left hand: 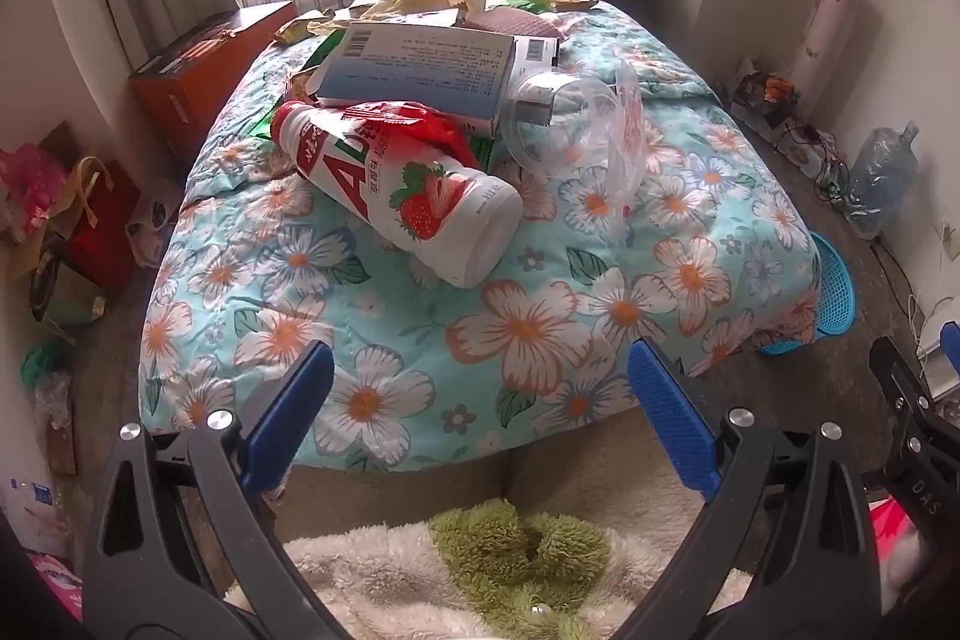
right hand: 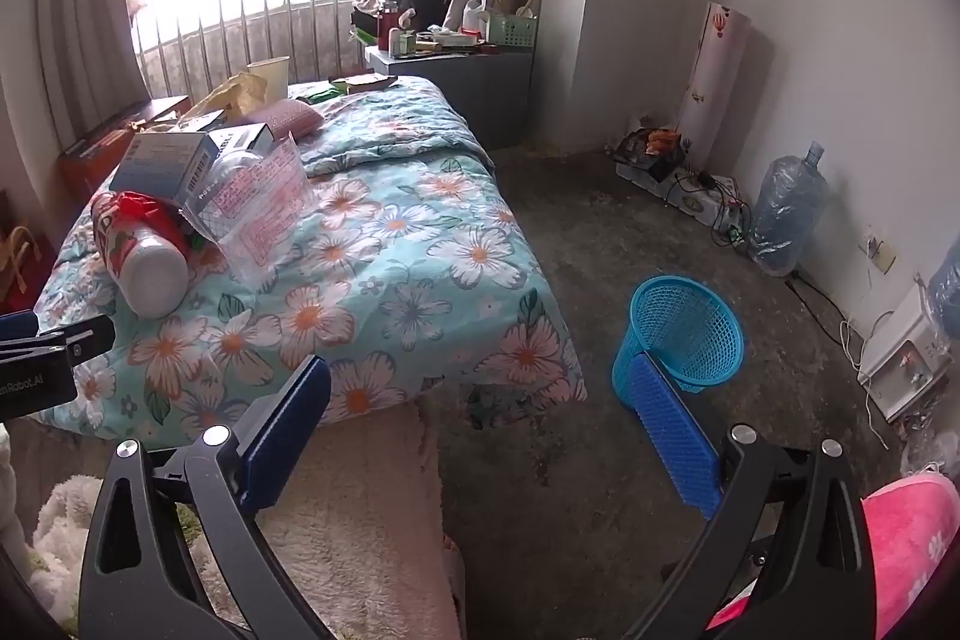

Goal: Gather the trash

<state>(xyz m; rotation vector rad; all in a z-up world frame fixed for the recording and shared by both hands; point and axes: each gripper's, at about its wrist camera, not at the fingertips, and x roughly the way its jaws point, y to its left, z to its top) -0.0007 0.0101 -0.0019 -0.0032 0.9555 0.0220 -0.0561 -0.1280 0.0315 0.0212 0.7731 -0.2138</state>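
Left wrist view: left gripper (left hand: pixel 480 400) spread wide, nothing between the jaws, hovering off the near edge of the floral quilt (left hand: pixel 600 304). Strawberry drink bottle (left hand: pixel 399 181) lying on its side on the quilt, cap end tucked under a red wrapper (left hand: pixel 420 118) and a flat box (left hand: pixel 420 64); clear plastic bag (left hand: pixel 600 124) just beside it. Right wrist view: right gripper (right hand: pixel 480 388) likewise released and empty, angled toward the floor; blue mesh basket (right hand: pixel 684 334) standing upright on the floor beside the bed. Recommended: approach bottle first, jaws across the body near the free base end, clear of wrapper. Likely to roll on soft bedding; close squarely, lift straight, then carry over to basket.
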